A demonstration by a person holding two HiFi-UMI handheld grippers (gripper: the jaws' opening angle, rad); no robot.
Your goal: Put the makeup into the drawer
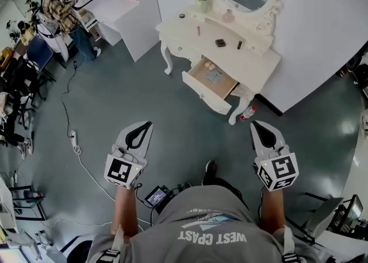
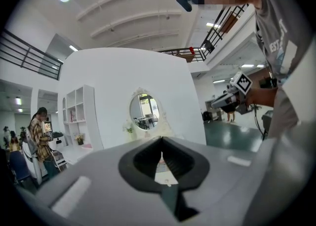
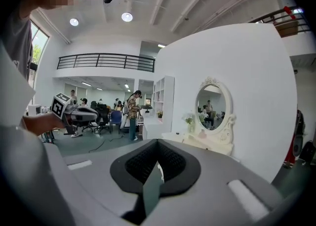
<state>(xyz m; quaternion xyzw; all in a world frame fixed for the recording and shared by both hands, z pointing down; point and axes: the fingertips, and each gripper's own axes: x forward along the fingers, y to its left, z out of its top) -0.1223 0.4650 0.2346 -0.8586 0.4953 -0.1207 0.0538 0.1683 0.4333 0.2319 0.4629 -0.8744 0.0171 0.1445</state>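
Observation:
The cream vanity table (image 1: 253, 64) stands ahead of me, and its drawer (image 1: 214, 81) is pulled open with a few small items inside. On the tabletop lie a dark compact (image 1: 220, 42), a small dark tube (image 1: 240, 44) and a pink lipstick (image 1: 199, 30). My left gripper (image 1: 149, 123) and right gripper (image 1: 255, 123) hang over the grey floor well short of the table. Both are shut and hold nothing. The left gripper view shows the closed jaw tips (image 2: 161, 137) aimed at the vanity mirror (image 2: 144, 112). In the right gripper view the tips (image 3: 157, 141) are closed too.
A plastic bottle (image 1: 248, 112) lies on the floor by the vanity's leg. A power strip (image 1: 73, 138) and its cable trail across the floor at left. A person (image 1: 57, 9) stands by a white desk (image 1: 123, 3) at the back left.

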